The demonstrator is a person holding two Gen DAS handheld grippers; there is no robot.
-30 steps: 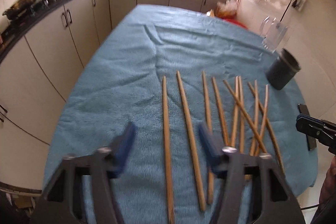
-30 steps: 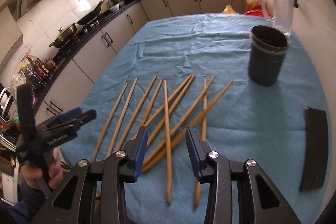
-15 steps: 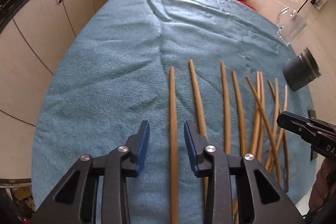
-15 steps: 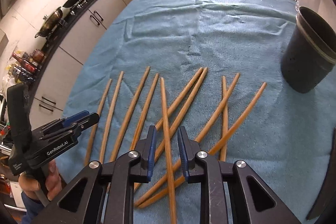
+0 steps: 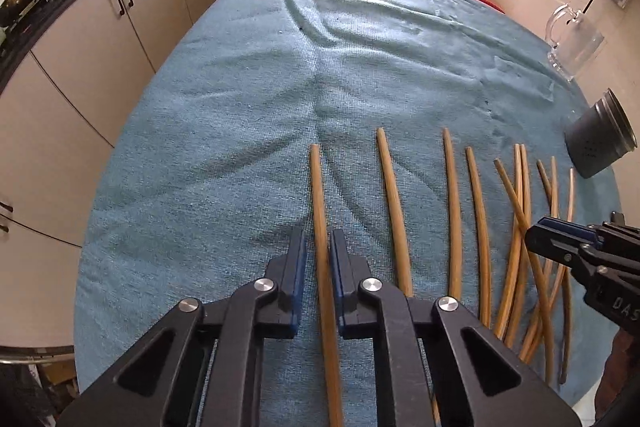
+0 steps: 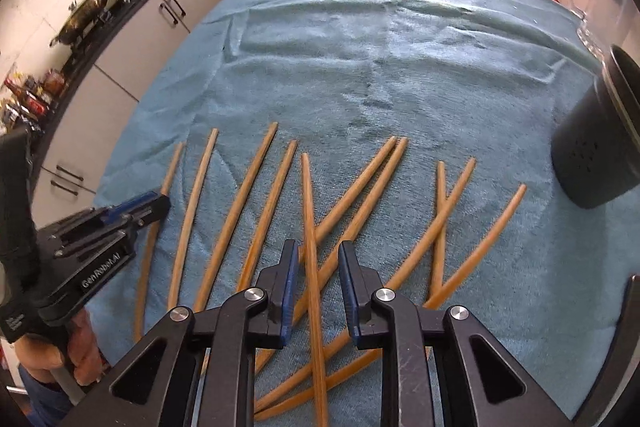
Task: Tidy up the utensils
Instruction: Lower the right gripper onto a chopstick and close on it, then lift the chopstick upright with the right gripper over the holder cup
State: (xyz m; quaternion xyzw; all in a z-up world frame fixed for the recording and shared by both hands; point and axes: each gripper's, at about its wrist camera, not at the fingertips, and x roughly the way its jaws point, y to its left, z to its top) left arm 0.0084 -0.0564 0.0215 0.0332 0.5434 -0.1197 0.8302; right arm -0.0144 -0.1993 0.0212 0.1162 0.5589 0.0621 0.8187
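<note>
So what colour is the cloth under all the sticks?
Light blue cloth, clearest in the right wrist view.

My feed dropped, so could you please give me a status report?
Left hand-held gripper shut on outermost chopstick. Right hand-held gripper open astride middle chopstick, which lies across other chopsticks. Dark cup stands apart.

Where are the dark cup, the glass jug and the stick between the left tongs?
dark cup [image 5: 598, 147], left wrist view, its side wall.
glass jug [image 5: 576, 43], left wrist view, its body.
stick [image 5: 320, 211], left wrist view, mid-shaft.
</note>
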